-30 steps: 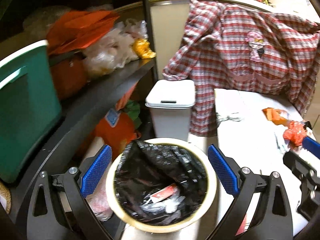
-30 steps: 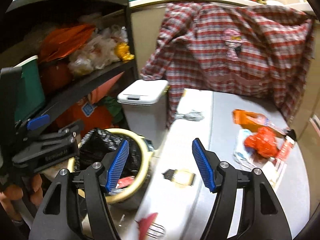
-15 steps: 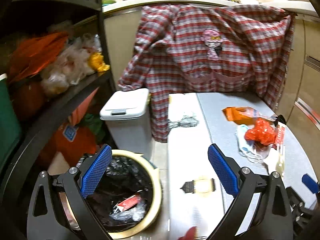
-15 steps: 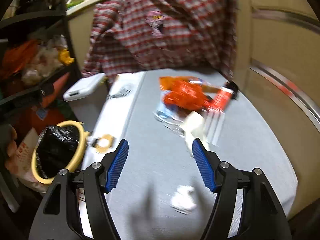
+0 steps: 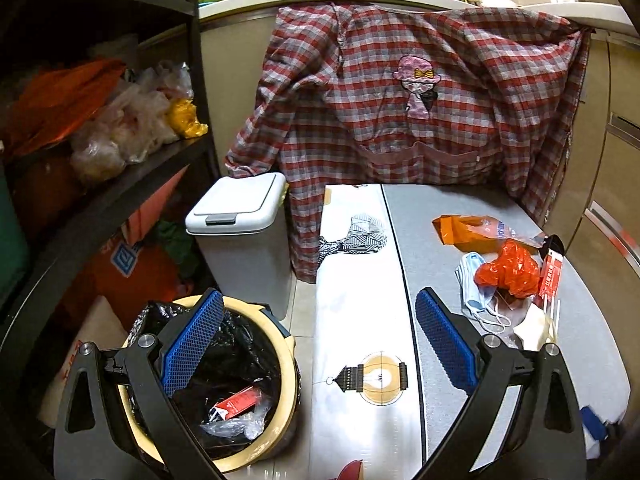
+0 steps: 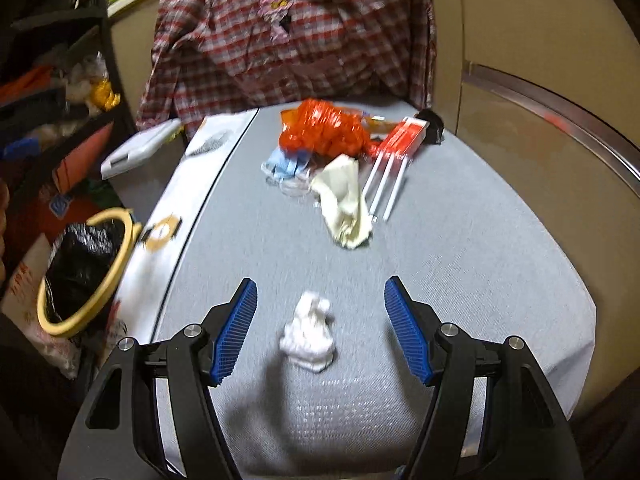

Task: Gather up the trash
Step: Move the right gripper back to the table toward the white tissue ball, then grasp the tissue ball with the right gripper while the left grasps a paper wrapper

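Observation:
A crumpled white tissue (image 6: pixel 309 333) lies on the grey table (image 6: pixel 460 264), between the spread fingers of my right gripper (image 6: pixel 320 328), which is open and not touching it. Farther back sits a litter pile: an orange plastic bag (image 6: pixel 326 132), a blue face mask (image 6: pixel 282 162), a cream wrapper (image 6: pixel 346 200) and a red chopstick sleeve (image 6: pixel 404 140). My left gripper (image 5: pixel 316 340) stands open and empty over the gap between the table and the yellow-rimmed bin (image 5: pixel 280 436) with its black liner. The pile shows at right in the left wrist view, with the orange bag (image 5: pixel 508 270).
A white lidded bin (image 5: pixel 240 208) stands behind the yellow one. A black shelf rack (image 5: pixel 120 184) with bags fills the left. A plaid shirt (image 5: pixel 400 100) hangs over the counter behind the table. A printed white cloth (image 5: pixel 352 300) covers the table's left strip.
My left gripper swung right from above the bin to the table's edge, then held. My right gripper moved right and down over the table until the white tissue came between its fingers.

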Motion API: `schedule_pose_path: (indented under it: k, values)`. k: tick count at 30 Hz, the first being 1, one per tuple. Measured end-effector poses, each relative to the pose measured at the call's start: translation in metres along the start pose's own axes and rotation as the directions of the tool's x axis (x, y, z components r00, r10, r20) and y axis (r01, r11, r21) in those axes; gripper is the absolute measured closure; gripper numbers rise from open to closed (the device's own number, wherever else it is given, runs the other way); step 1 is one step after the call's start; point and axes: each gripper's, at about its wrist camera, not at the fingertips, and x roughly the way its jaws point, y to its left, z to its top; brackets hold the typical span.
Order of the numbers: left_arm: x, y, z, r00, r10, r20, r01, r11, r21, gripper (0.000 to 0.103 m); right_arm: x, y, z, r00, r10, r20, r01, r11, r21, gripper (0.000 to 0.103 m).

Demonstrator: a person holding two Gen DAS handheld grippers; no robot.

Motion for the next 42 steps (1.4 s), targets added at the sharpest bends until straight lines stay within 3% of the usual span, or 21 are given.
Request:
schedule_pose_path:
  k: [4,5,7,9,14,19,24,28,32,36,41,42]
  values:
    - [0.000,0.005,0.001,1.000,-0.011,-0.005,0.011,1.000,-0.025,0.009,0.008,0.007,-0.004,1.000,-0.025,0.011,0.026,0.998,-0.058,0.039]
    - [0.000,0.005,0.001,1.000,-0.008,-0.004,0.008,1.000,-0.025,0.009,0.011,0.008,-0.006,1.000,-0.026,0.006,0.027,0.997,-0.067,0.045]
    - [0.000,0.006,0.001,1.000,-0.002,-0.004,0.002,1.000,-0.025,0.009,0.016,0.011,-0.009,1.000,-0.029,-0.007,0.028,0.996,-0.084,0.061]
    - [0.000,0.007,0.001,1.000,-0.002,-0.003,0.002,1.000,-0.030,0.009,0.022,0.013,-0.011,0.999,-0.025,-0.035,0.021,0.994,-0.106,0.089]
    - [0.000,0.011,0.000,1.000,-0.005,-0.006,0.005,0.999,-0.044,0.009,0.013,0.010,-0.005,0.999,-0.050,0.006,0.050,0.994,-0.101,0.093]
    - [-0.001,0.006,-0.001,0.998,-0.062,0.014,0.063,0.996,-0.065,0.009,-0.010,-0.007,0.026,0.987,-0.112,0.115,0.119,0.991,-0.055,0.093]
    - [0.001,-0.017,-0.003,0.994,-0.108,0.018,0.109,0.993,-0.054,0.009,-0.029,-0.037,0.064,0.973,-0.156,0.170,0.155,0.988,0.023,0.092]
    - [0.001,-0.041,-0.005,0.987,-0.160,0.026,0.161,0.986,-0.043,0.009,-0.039,-0.053,0.091,0.969,-0.166,0.186,0.167,0.986,0.011,0.092]
    - [-0.002,-0.084,-0.013,0.968,-0.250,0.030,0.249,0.968,0.026,0.009,-0.046,-0.068,0.118,0.961,-0.178,0.213,0.188,0.982,-0.027,0.092]
    - [0.005,-0.130,-0.026,0.949,-0.314,0.002,0.313,0.946,0.090,0.009,-0.041,-0.090,0.124,0.963,-0.184,0.196,0.177,0.983,0.051,0.092]
    - [0.026,-0.181,-0.052,0.910,-0.407,-0.077,0.414,0.899,0.144,0.014,-0.020,-0.104,0.120,0.981,-0.163,0.105,0.151,0.982,0.114,0.092]
    - [0.032,-0.189,-0.057,0.895,-0.433,-0.106,0.444,0.885,0.141,0.016,-0.018,-0.105,0.120,0.981,-0.165,0.102,0.154,0.982,0.113,0.092]
